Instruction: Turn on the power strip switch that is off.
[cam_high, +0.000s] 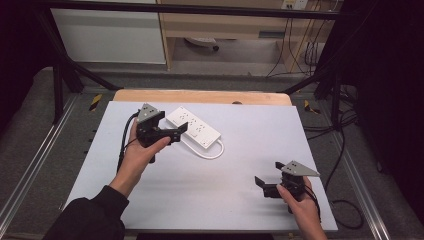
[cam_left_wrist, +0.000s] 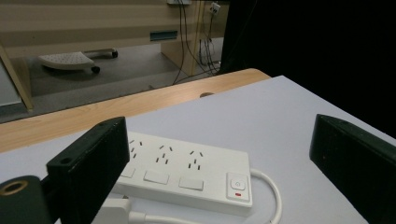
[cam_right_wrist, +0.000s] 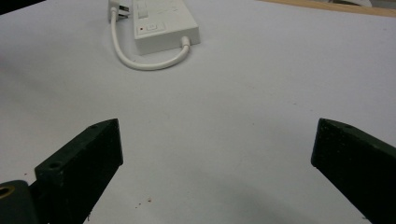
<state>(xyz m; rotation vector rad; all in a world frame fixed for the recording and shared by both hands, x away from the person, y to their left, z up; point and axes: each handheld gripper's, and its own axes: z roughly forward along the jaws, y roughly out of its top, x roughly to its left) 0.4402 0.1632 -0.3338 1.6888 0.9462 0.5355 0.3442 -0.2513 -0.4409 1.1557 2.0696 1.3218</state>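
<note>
The wide, pale grey tabletop (cam_high: 200, 190) carried the whole scene, and on it lay the long white plastic power strip (cam_high: 193, 127) with its row of sockets, flat on its back just ahead of the left tongs (cam_high: 181, 131), right at their tips. Those left tongs stood spread wide and empty, their jaws apart on either side of the strip's near end in the left gripper view. The right tongs (cam_high: 266, 177) were released as well, nothing between them, hovering low over bare tabletop well apart from the strip.

That strip looked a stiff, hard-shelled block, light to middling in weight, smooth and likely a bit slippery on its glossy faces. My read: pinch it across its narrow width, on the long side walls, away from the switches. Its short white cable (cam_high: 210, 151) curled in a loop off the end, soft and springy, a poor handle that would let the body swing.

The left gripper view gave the close detail: the socket holes, the rocker switches and the small power button with a red mark (cam_left_wrist: 237, 185). The right gripper view caught the white plug (cam_right_wrist: 120, 8) at the far end of the loop, lying against the strip. The high view alone showed both hands at once.
</note>
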